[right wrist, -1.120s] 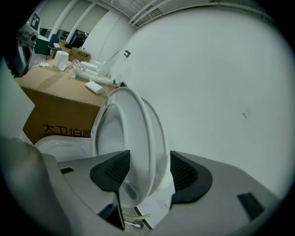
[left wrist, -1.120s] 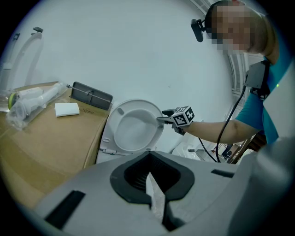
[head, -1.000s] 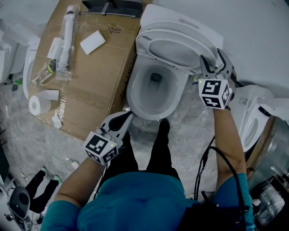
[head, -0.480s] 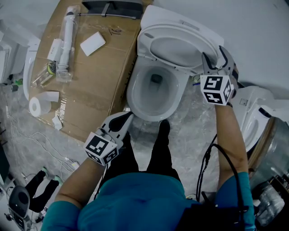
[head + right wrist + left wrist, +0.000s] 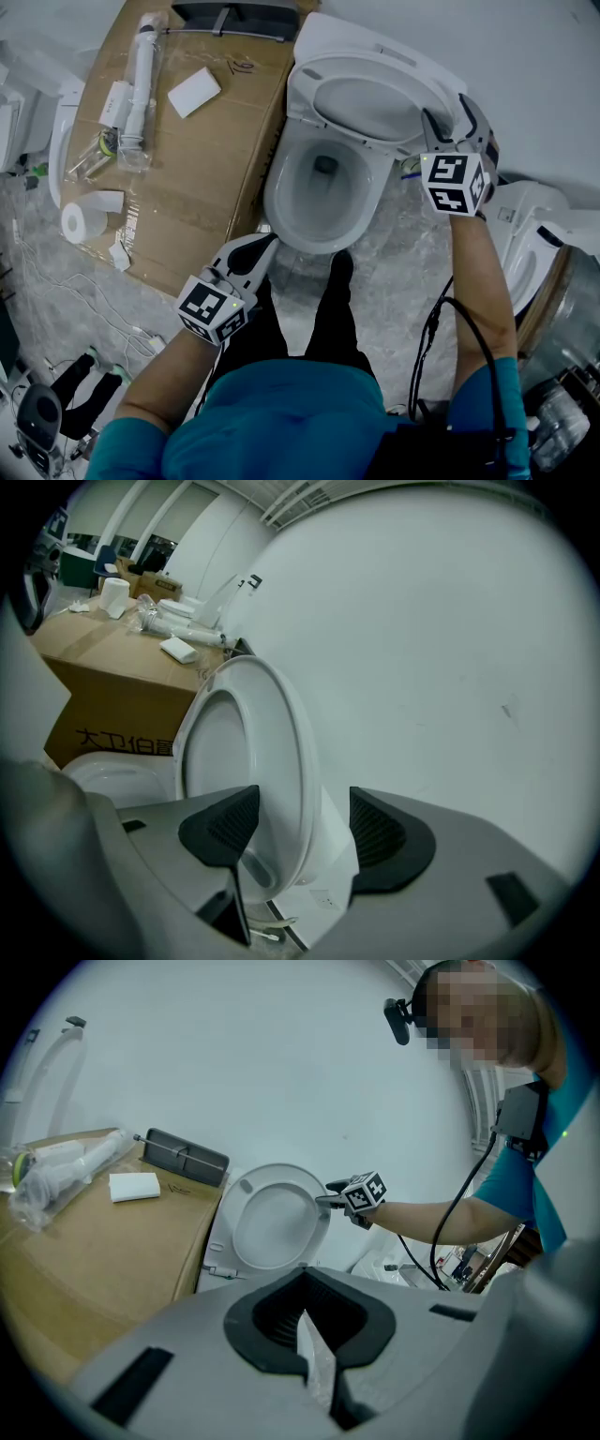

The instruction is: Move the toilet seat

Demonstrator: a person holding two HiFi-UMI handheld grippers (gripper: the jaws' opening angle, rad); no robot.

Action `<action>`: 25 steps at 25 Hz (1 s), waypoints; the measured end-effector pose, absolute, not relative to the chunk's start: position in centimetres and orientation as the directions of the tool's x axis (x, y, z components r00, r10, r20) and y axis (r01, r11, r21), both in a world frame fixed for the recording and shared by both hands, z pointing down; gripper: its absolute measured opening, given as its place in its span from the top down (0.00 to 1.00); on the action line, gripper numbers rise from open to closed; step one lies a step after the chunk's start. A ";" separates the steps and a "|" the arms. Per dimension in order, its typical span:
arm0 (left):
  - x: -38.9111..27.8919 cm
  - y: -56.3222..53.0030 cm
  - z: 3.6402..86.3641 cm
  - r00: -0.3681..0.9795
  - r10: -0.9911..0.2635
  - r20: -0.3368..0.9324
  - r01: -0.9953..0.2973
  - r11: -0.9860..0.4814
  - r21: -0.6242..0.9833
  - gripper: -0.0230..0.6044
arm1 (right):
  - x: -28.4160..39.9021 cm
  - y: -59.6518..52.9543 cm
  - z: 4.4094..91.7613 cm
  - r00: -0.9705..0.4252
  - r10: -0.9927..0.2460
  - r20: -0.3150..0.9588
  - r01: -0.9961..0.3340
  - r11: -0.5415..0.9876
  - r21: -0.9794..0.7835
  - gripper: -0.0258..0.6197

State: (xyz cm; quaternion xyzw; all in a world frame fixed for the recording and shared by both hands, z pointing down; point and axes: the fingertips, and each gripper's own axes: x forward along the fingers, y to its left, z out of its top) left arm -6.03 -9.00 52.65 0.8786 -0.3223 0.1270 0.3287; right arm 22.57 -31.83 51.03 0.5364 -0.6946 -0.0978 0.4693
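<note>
The white toilet seat (image 5: pixel 361 98) stands raised over the bowl (image 5: pixel 281 202), leaning toward the wall. My right gripper (image 5: pixel 444 112) is at the seat's right rim. In the right gripper view the seat's edge (image 5: pixel 281 761) runs between the two dark pads (image 5: pixel 220 822), which stand apart from it. The right gripper (image 5: pixel 300 827) has just been opening its jaws. My left gripper (image 5: pixel 265 241) hangs low in front of the bowl, its jaws shut with nothing held. In the left gripper view the left gripper (image 5: pixel 305 1321) faces the seat (image 5: pixel 272 1218) and the right gripper (image 5: pixel 328 1196).
A large cardboard box (image 5: pixel 187 159) left of the toilet carries a bagged pipe (image 5: pixel 139 75) and a small white box (image 5: pixel 192 89). A paper roll (image 5: pixel 82 217) lies on the floor beside it. Another white toilet (image 5: pixel 525 253) stands at the right. The person's legs (image 5: pixel 319 309) are before the bowl.
The right gripper has drifted slightly up toward the wall at the seat's rim, and its jaws have spread wider. The left gripper has stayed where it was.
</note>
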 end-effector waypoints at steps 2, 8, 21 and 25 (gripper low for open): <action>-6.1 -9.0 52.6 0.760 -0.484 0.434 -0.650 -0.576 0.495 0.96 | 22.5 -31.9 51.1 0.018 -0.837 0.547 -0.654 0.404 0.640 0.51; -6.1 -8.9 52.2 0.759 -0.489 0.430 -0.651 -0.577 0.494 0.96 | 22.6 -31.8 51.1 0.027 -0.838 0.545 -0.660 0.395 0.640 0.51; -7.0 -8.5 49.9 0.759 -0.504 0.412 -0.651 -0.588 0.480 0.96 | 21.3 -28.6 49.9 0.002 -0.824 0.567 -0.668 0.421 0.614 0.51; -7.1 -8.8 48.0 0.763 -0.509 0.398 -0.646 -0.605 0.466 0.96 | 21.0 -26.3 48.1 -0.019 -0.825 0.565 -0.696 0.416 0.585 0.52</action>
